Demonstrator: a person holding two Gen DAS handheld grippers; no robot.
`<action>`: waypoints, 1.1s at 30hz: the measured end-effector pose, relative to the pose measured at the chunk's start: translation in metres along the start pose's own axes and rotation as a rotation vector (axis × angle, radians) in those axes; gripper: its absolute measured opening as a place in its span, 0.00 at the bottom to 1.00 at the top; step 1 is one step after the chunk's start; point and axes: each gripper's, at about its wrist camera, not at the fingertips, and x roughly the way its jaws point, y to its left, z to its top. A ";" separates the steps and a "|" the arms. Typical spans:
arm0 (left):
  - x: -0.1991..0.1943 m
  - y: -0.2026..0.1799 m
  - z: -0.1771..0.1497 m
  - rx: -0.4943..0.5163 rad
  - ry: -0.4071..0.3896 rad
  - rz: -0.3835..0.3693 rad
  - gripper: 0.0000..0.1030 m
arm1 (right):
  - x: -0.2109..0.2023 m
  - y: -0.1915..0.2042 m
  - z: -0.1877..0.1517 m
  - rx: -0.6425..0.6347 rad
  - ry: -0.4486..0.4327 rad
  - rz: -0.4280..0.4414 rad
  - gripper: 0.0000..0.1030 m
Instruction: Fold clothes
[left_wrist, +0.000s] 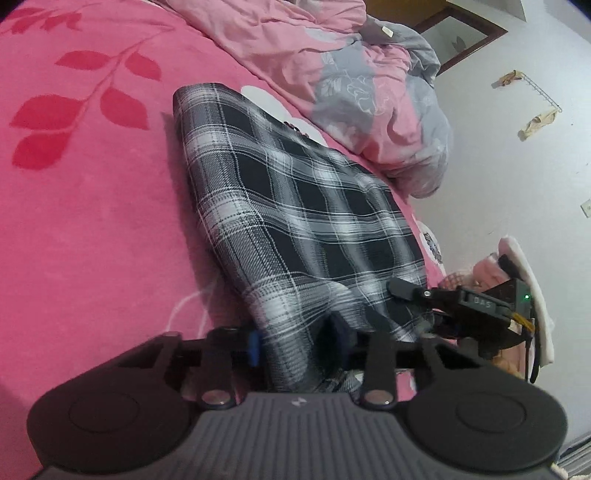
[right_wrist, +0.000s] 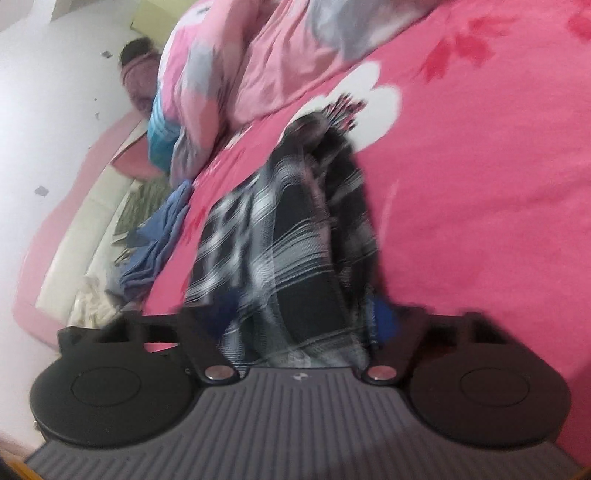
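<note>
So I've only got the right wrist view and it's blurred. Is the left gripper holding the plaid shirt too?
Observer: Yes. The left gripper is shut on the plaid shirt at its near edge.
Operator: Where's my right gripper from that side?
Observer: The right gripper shows at the shirt's right edge in the left view.
Operator: Is the rest of the shirt lifted?
Observer: No, the far part lies on the pink blanket.
Operator: Anything beyond it?
Observer: A pink and grey quilt, bunched, apart from the shirt.

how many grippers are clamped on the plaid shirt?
2. The left gripper holds the near edge of the plaid shirt; the right gripper pinches the same edge just beside it, over the pink bedspread.
</note>
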 end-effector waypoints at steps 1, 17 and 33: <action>-0.006 0.001 -0.001 -0.002 0.000 -0.008 0.25 | 0.001 0.003 -0.001 0.003 -0.002 0.005 0.36; -0.108 0.031 -0.040 -0.020 0.020 -0.016 0.21 | -0.018 0.069 -0.108 0.073 -0.017 0.112 0.28; -0.117 0.002 -0.047 0.176 -0.051 0.221 0.44 | -0.055 0.108 -0.124 -0.083 -0.252 -0.085 0.34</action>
